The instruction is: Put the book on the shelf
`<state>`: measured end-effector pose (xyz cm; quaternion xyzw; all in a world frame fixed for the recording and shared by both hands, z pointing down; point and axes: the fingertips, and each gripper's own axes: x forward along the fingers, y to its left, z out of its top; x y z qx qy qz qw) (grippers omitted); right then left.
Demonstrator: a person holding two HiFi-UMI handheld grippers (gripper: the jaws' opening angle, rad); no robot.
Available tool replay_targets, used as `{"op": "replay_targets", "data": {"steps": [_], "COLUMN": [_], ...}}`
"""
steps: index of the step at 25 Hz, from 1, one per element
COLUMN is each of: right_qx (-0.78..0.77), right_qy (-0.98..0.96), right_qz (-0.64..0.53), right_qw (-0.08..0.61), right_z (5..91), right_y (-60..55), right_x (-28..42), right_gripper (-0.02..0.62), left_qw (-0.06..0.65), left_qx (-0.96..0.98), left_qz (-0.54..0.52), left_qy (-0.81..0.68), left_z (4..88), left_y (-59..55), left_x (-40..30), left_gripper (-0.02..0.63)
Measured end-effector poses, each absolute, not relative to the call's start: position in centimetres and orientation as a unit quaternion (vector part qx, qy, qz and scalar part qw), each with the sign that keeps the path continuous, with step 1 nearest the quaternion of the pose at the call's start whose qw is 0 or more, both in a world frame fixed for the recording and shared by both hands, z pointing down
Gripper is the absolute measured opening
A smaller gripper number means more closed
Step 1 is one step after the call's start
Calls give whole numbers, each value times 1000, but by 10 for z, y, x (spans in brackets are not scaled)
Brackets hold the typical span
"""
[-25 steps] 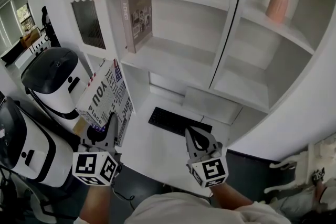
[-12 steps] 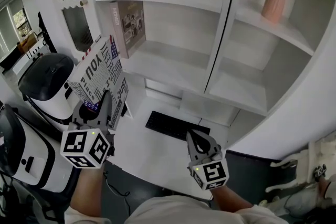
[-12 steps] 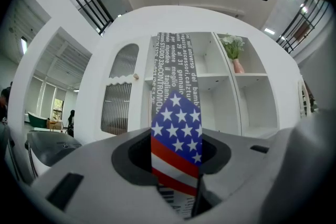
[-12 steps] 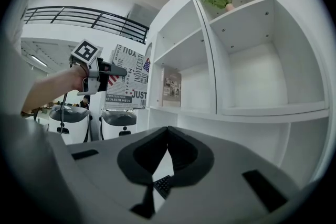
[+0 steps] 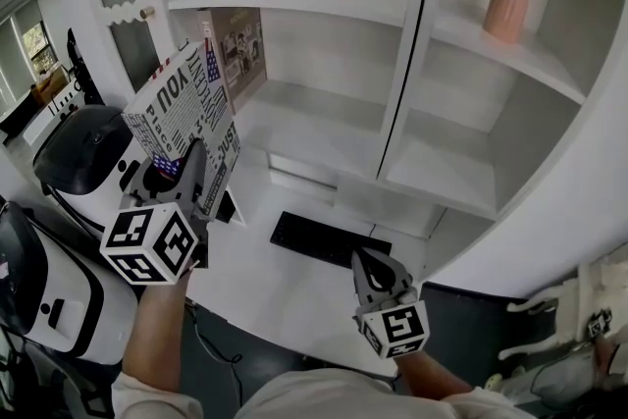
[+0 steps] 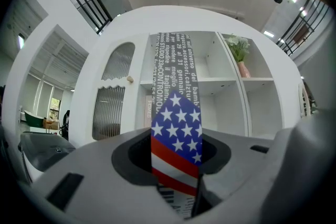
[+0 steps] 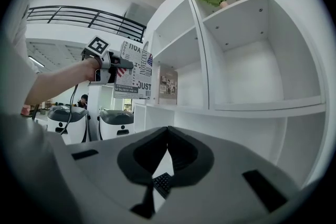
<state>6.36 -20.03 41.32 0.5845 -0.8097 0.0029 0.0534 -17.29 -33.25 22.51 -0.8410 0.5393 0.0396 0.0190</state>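
Crowding the left edge, two white machines with dark tops (image 5: 86,144) stand just beside the raised left forearm, with a ribbed-glass cabinet door (image 5: 126,26) above them. Left gripper (image 5: 192,174) is lifted high and reaches forward, marker cube toward the head camera, jaws clamped on the lower end of the book (image 5: 184,109). The left gripper view shows the flag-printed cover pinched between the pads. The book is tilted, top end leaning toward the shelf unit, and it hangs out in front of the shelf edge, not inside the compartment. Its upper corner overlaps the brown book (image 5: 235,49) standing upright at the compartment's left wall; contact cannot be judged. Right of that standing book the shelf (image 5: 329,121) runs as open board to the vertical divider (image 5: 404,74). Past the divider come two more open compartments, the upper one carrying a pink vase (image 5: 509,1). Below, a dark keyboard (image 5: 329,240) lies on the white table (image 5: 260,285). Right gripper (image 5: 376,268) is held low near the body over the table's near edge, pointing toward the keyboard, jaws together with nothing in them.
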Motion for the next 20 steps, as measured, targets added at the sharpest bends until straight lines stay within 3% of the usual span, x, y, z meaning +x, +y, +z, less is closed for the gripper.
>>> {"op": "replay_targets", "data": {"steps": [20], "right_qx": [614], "right_qy": [-787], "right_qz": [25], "right_qw": [56], "right_z": [429], "right_y": [-204], "right_x": [103], "right_gripper": [4], "left_qw": [12], "left_qx": [-847], "left_qz": [26], "left_qy": [530], "left_z": [212], "left_y": [-396], "left_x": [-151], "left_gripper": [153]}}
